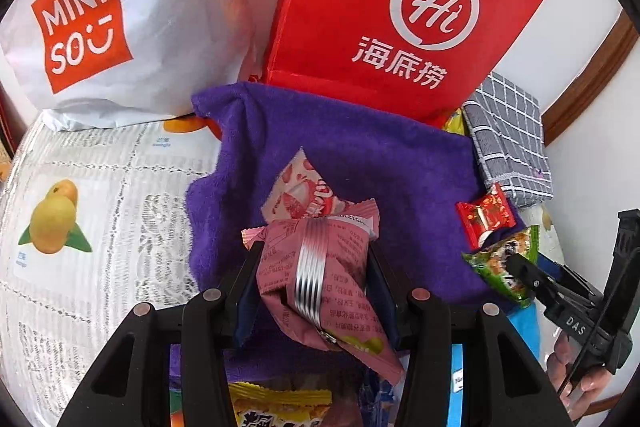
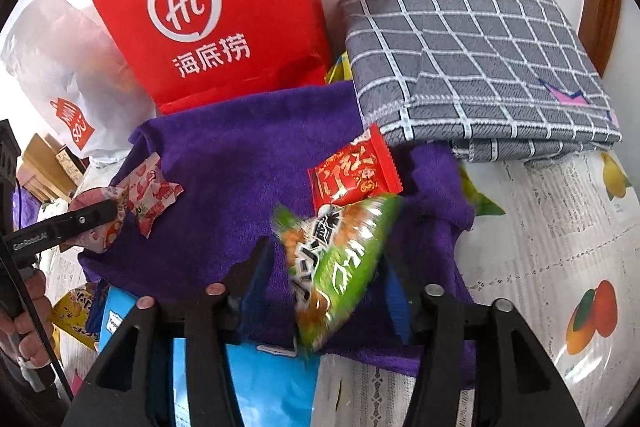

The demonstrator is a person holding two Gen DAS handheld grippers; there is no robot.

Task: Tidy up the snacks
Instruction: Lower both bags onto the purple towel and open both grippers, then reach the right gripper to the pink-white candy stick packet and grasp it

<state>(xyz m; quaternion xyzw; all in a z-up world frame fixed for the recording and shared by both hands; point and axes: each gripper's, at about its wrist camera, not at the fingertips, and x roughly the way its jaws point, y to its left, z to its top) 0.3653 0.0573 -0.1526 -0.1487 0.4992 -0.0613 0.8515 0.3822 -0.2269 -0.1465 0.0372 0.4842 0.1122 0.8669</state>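
My left gripper (image 1: 316,267) is shut on a dusty-pink snack packet (image 1: 320,279), held above the purple towel (image 1: 360,155). A pink-and-white strawberry snack (image 1: 300,195) lies on the towel just beyond it. My right gripper (image 2: 328,267) is shut on a green snack packet (image 2: 336,267), which looks blurred; it also shows in the left wrist view (image 1: 500,267). A red snack packet (image 2: 352,175) lies on the towel just past the green one. The left gripper with its pink packet shows at the left of the right wrist view (image 2: 100,215).
A red bag (image 1: 400,7) and a white MINISO bag (image 1: 92,27) stand behind the towel. A folded grey checked cloth (image 2: 472,67) lies at the right. A blue package (image 2: 256,379) and a yellow snack bag (image 1: 280,407) lie near me. A fruit-print lace tablecloth (image 1: 100,207) covers the table.
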